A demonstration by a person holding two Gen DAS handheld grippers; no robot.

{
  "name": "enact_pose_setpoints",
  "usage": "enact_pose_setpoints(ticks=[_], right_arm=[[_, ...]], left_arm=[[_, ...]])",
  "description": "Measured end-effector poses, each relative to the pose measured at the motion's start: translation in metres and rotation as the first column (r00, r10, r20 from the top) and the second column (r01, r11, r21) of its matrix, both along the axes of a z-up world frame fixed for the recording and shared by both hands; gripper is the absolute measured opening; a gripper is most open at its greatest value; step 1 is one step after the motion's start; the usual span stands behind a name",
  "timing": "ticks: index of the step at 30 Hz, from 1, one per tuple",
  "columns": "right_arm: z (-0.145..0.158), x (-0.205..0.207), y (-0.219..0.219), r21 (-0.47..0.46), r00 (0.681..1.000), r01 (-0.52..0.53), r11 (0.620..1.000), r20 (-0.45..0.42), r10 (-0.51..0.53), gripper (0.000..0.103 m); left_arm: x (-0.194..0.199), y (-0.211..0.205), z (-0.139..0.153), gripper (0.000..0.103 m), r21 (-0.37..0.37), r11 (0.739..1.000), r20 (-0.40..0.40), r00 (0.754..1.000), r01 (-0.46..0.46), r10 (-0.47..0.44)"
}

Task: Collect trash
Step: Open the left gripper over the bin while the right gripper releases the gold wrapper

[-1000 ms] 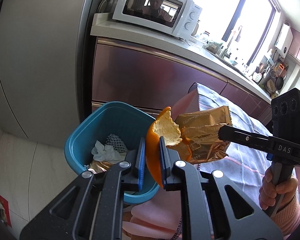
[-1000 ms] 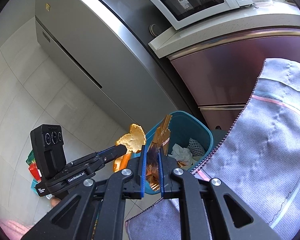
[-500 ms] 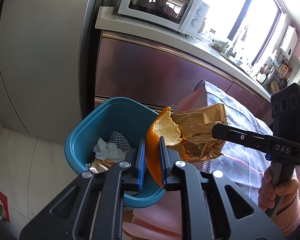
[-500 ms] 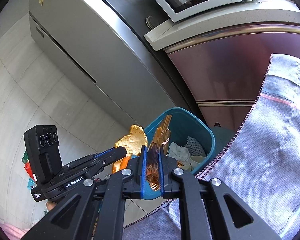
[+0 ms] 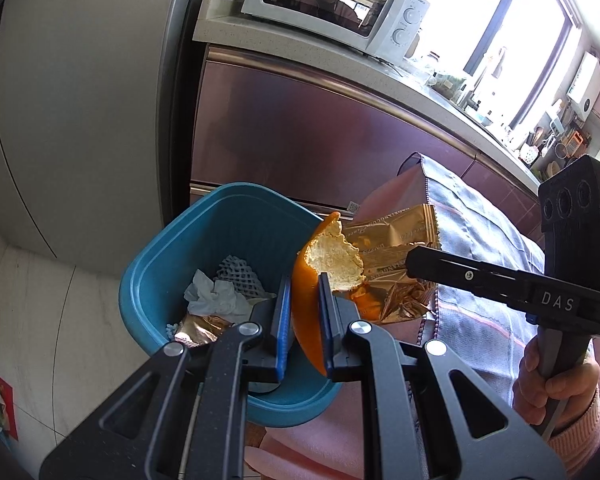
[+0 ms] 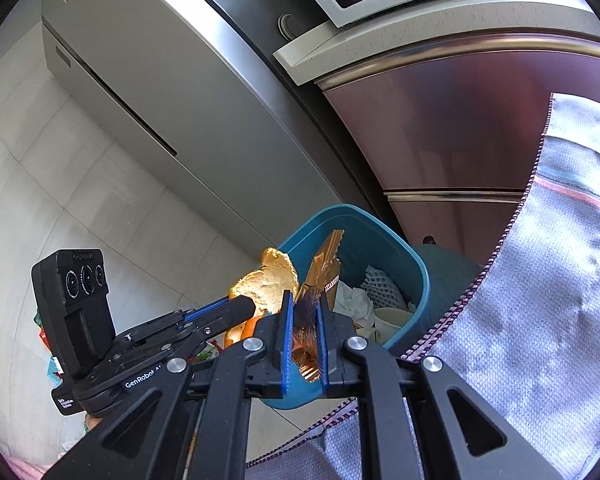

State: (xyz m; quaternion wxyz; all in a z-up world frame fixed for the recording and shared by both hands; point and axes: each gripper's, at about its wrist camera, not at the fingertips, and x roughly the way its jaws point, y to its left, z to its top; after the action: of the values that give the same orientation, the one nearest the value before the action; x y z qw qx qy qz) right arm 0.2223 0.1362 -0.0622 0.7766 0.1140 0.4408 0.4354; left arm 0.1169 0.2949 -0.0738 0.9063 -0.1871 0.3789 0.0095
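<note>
My left gripper (image 5: 305, 284) is shut on a piece of orange peel (image 5: 332, 258), held over the near right rim of the blue trash bin (image 5: 220, 216). Beside it, my right gripper (image 6: 303, 304) is shut on a crumpled gold snack wrapper (image 6: 324, 276); the same wrapper (image 5: 396, 256) shows just right of the peel in the left wrist view. In the right wrist view the peel (image 6: 270, 284) sits left of the wrapper and the bin (image 6: 380, 236) lies behind both. The bin holds white tissue (image 5: 214, 298), foam netting and a gold wrapper.
A cloth-covered table edge (image 6: 540, 300) runs along the right. Behind the bin stand maroon cabinets (image 5: 300, 128) with a microwave (image 5: 332, 0) on the counter, and a grey fridge (image 6: 160, 80) to the left. A person's hand (image 5: 552, 368) grips the right gripper's handle.
Both grippers have moved closer to the bin and slightly lower, carrying the peel and the wrapper; the bin looks larger in both views. Both grips are unchanged.
</note>
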Motion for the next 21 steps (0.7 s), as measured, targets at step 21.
enact_pose_setpoints(ticks=[21], right_arm=[[-0.005,0.006,0.006,-0.043,1.000,0.006,0.999,-0.020,-0.007,0.010]], left_arm=[[0.015,-0.003,-0.019,0.014,-0.029,0.999,-0.035,0.999,-0.014,0.013]])
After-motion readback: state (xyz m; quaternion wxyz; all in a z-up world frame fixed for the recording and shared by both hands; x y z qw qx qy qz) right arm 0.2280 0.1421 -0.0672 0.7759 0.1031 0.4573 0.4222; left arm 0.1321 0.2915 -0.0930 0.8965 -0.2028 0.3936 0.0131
